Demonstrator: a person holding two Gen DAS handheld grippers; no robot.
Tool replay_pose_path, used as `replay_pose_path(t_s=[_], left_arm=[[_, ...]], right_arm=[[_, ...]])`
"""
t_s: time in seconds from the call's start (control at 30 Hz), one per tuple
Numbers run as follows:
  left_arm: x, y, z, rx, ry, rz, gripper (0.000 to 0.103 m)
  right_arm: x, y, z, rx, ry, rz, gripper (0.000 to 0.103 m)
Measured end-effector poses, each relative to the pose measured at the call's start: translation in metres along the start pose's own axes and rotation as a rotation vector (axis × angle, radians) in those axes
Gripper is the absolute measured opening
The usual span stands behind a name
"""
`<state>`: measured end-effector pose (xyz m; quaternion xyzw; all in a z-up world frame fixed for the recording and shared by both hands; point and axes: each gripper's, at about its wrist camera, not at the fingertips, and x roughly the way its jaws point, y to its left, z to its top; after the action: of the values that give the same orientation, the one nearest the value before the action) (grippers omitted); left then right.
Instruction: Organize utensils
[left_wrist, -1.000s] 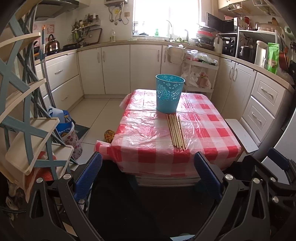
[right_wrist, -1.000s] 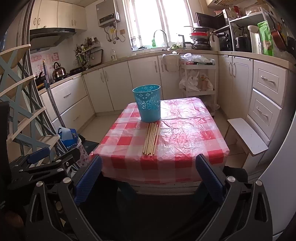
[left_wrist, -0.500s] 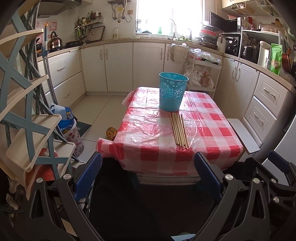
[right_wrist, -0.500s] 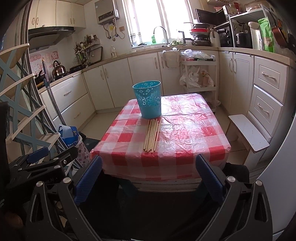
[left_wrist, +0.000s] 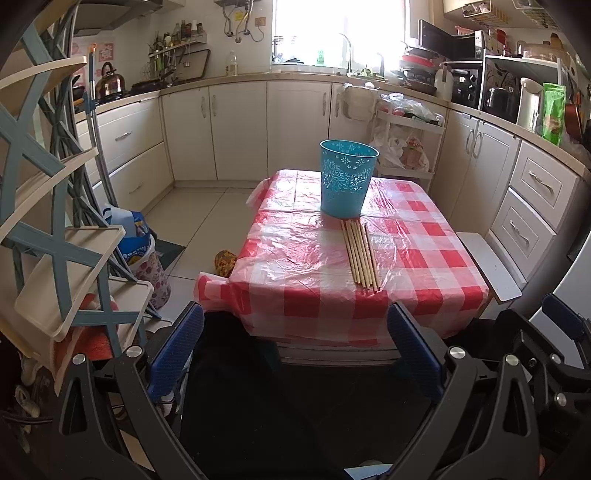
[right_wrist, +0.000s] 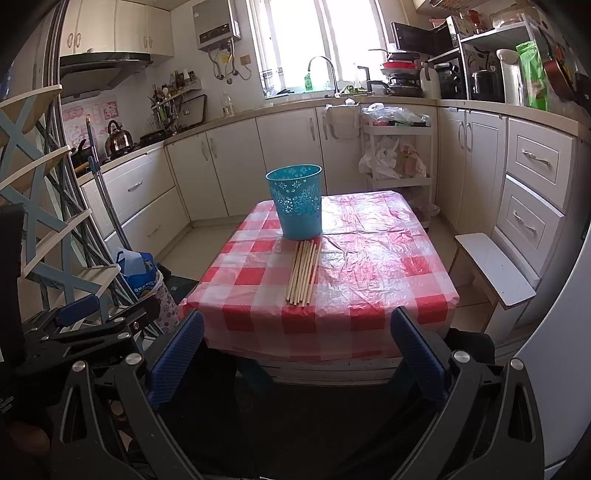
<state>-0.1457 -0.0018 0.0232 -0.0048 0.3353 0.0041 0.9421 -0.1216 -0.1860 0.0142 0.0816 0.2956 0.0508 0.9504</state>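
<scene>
A: What is the left wrist view showing?

B: The left gripper (left_wrist: 295, 347) is hanging short of the table (left_wrist: 424, 295), its jaws standing wide apart and gripping nothing. On the red-checked cloth, a bundle of wooden chopsticks (left_wrist: 360, 254) is lying flat, side by side, their far ends just beside the base of the upright teal basket (left_wrist: 347, 177). The right gripper (left_wrist: 554, 332) is showing at the lower right edge; from here I cannot tell how its jaws are standing.

A: And the right wrist view?

B: The right gripper (right_wrist: 295, 347) is also sitting back from the table (right_wrist: 424, 306), jaws spread wide and empty. The chopsticks (right_wrist: 303, 272) are lying near the front-left part of the cloth, with the teal basket (right_wrist: 297, 201) standing just behind them. A white stool (right_wrist: 495, 271) is sitting beside the table's right side.
</scene>
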Motion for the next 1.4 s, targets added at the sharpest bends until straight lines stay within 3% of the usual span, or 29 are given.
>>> replay_pose_path(t_s=[1.4], left_arm=[[0.011,0.005,-0.006,-0.006,0.024,-0.001,0.095]], right_arm=[[0.001,0.004,0.001,-0.011,-0.002,0.008,0.097]])
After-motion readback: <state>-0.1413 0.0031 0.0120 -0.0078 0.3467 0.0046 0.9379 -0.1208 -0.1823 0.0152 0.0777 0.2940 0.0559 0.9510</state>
